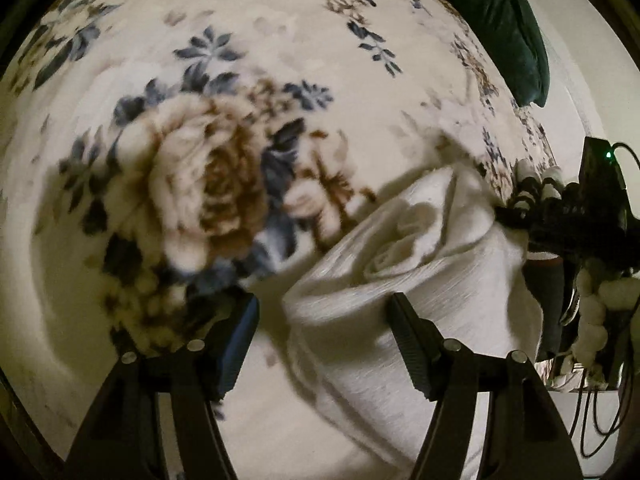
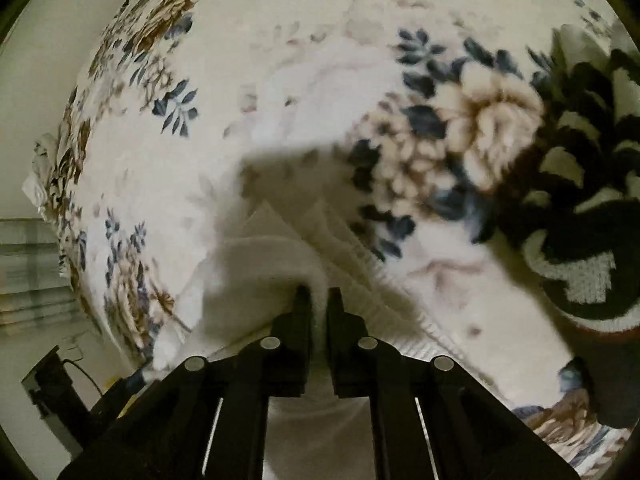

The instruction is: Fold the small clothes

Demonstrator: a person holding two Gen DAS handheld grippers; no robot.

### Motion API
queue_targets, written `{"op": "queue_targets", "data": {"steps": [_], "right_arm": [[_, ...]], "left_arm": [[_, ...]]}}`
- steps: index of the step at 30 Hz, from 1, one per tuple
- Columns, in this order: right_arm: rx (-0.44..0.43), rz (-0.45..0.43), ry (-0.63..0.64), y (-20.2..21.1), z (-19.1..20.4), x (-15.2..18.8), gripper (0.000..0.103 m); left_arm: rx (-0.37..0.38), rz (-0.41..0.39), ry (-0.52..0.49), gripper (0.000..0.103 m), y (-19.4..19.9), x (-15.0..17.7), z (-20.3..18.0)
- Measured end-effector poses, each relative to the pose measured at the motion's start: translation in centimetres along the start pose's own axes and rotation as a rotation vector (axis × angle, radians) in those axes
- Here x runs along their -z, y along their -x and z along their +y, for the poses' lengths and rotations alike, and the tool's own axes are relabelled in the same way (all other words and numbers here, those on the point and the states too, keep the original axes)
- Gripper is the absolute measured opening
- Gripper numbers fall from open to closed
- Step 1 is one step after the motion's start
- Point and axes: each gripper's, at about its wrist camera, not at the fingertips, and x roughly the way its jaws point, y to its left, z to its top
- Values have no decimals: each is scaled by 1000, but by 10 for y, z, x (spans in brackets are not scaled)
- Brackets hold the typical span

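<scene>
A white garment (image 1: 404,248) hangs bunched above a floral blanket (image 1: 200,160). My left gripper (image 1: 324,308) is open, its two black fingers wide apart, with the cloth's lower edge between and just past them. In the left wrist view my right gripper (image 1: 516,212) comes in from the right and holds the cloth's upper edge. In the right wrist view my right gripper (image 2: 318,294) is shut on a fold of the white garment (image 2: 264,264), which drapes below it. The frames are motion-blurred.
A dark green pillow (image 1: 516,40) lies at the bed's far right edge. The operator's black-and-white patterned sleeve (image 2: 580,200) reaches in at the right. The blanket (image 2: 280,100) covers the bed; a wall and cables (image 2: 60,376) show at lower left.
</scene>
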Motion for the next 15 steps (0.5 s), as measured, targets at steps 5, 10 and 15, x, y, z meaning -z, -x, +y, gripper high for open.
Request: {"op": "queue_targets", "data": {"steps": [5,10,15], "right_arm": [[-37,-85,26,29,15,-11,54],[157,70,353,-25,61,-11,54],[-15,-52,151,29,21,-4,83]], "left_arm": [[11,-12,10,65,16,8,-2],[24,16,23,65,12,22,-7],[150,46,112,65,27,53,2]]}}
